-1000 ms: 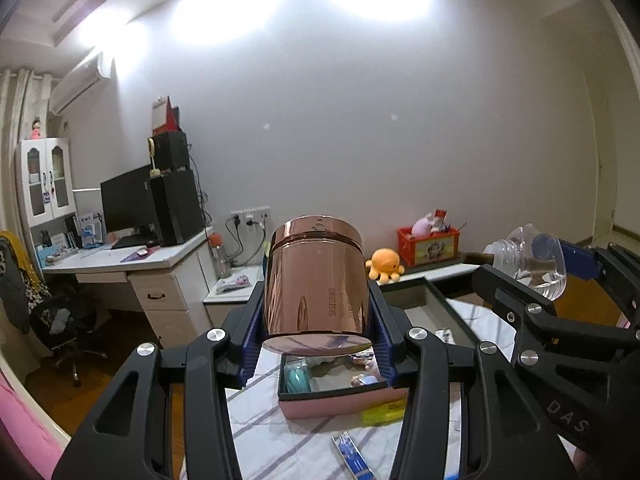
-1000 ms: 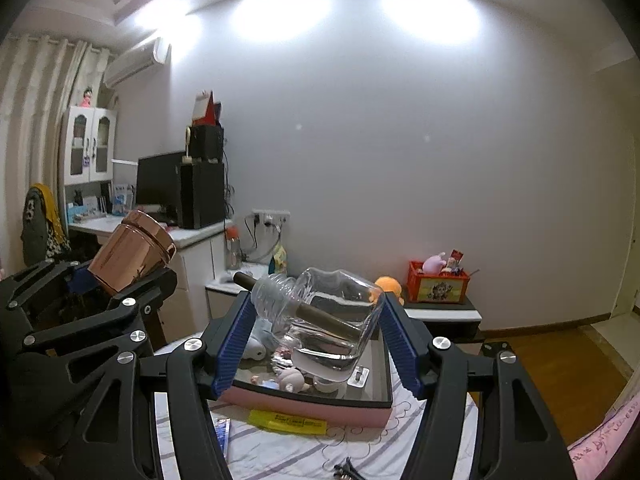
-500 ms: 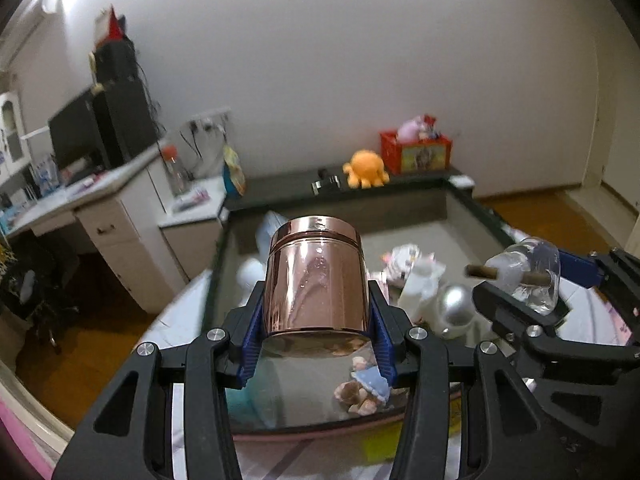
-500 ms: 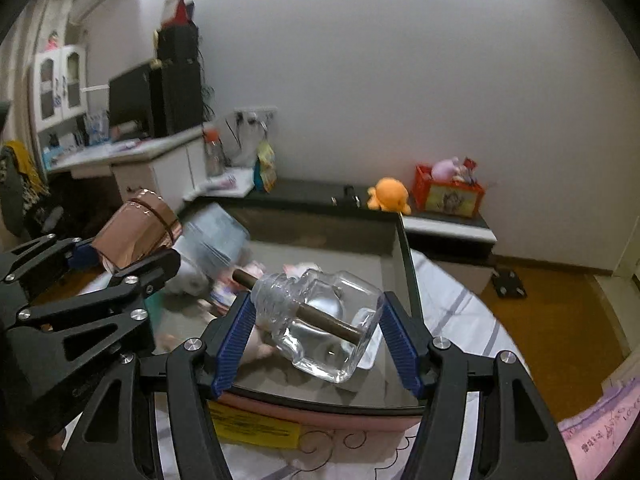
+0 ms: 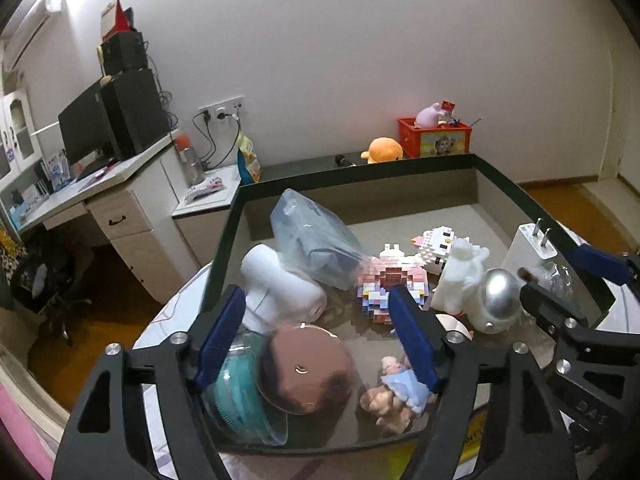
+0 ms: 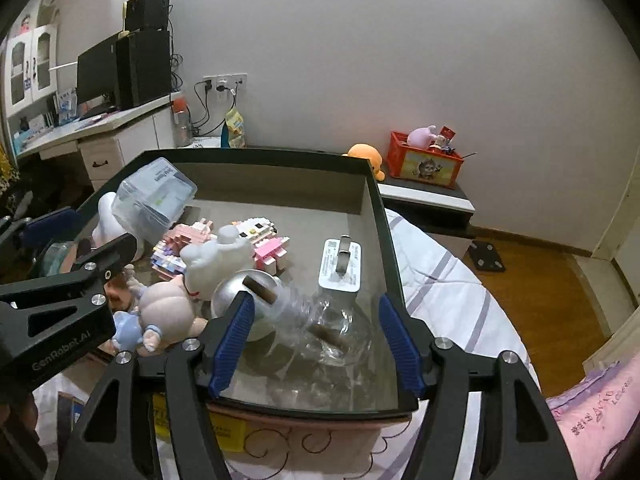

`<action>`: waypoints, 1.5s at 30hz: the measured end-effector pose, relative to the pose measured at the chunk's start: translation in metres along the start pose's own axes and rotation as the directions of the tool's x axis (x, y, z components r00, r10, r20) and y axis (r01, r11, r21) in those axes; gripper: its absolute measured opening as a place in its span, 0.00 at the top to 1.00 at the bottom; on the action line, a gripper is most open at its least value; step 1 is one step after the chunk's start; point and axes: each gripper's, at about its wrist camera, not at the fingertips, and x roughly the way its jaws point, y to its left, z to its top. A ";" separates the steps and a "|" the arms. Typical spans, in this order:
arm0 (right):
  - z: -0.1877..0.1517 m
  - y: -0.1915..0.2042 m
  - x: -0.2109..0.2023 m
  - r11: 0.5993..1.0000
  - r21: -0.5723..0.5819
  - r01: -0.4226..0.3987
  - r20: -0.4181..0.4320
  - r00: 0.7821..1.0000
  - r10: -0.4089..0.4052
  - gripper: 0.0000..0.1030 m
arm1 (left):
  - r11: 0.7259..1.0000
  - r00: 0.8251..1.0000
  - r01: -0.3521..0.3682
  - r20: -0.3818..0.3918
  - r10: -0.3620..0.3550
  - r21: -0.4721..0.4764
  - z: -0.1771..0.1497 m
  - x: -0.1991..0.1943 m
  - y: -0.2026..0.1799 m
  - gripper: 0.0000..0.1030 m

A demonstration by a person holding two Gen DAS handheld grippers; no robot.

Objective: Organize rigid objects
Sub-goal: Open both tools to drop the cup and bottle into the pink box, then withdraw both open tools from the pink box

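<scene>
Both jaws are opening (nothing pinched now): the copper can (image 5: pixel 306 368) and glass bottle (image 6: pixel 320 320), lately gripped, drop blurred into the box (image 6: pixel 384 216), low in frame.

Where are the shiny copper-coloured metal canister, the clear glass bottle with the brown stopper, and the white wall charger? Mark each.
Copper-coloured metal canister (image 5: pixel 306 372), left wrist view, on its blurred flat end.
Clear glass bottle (image 6: pixel 332 320), right wrist view, on its rounded body.
White wall charger (image 6: pixel 340 270), right wrist view, on its pronged face.

light: dim indoor | blur: falling items smeared | edges: fisheye vignette
</scene>
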 end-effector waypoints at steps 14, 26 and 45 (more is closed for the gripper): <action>-0.003 -0.004 -0.131 0.996 0.056 -0.063 0.231 0.972 0.048 0.13 | 0.994 0.975 0.047 0.220 -0.026 -0.094 -0.013 -0.137 0.029 0.00; -0.048 0.018 -0.226 0.997 -0.012 -0.076 0.448 0.891 0.073 0.13 | 0.996 0.910 -0.018 0.412 0.050 -0.083 -0.064 -0.250 0.023 0.00; -0.094 0.002 -0.276 1.000 0.020 -0.014 0.450 0.893 0.003 0.13 | 0.999 0.899 0.023 0.437 -0.006 -0.033 -0.092 -0.278 -0.007 0.00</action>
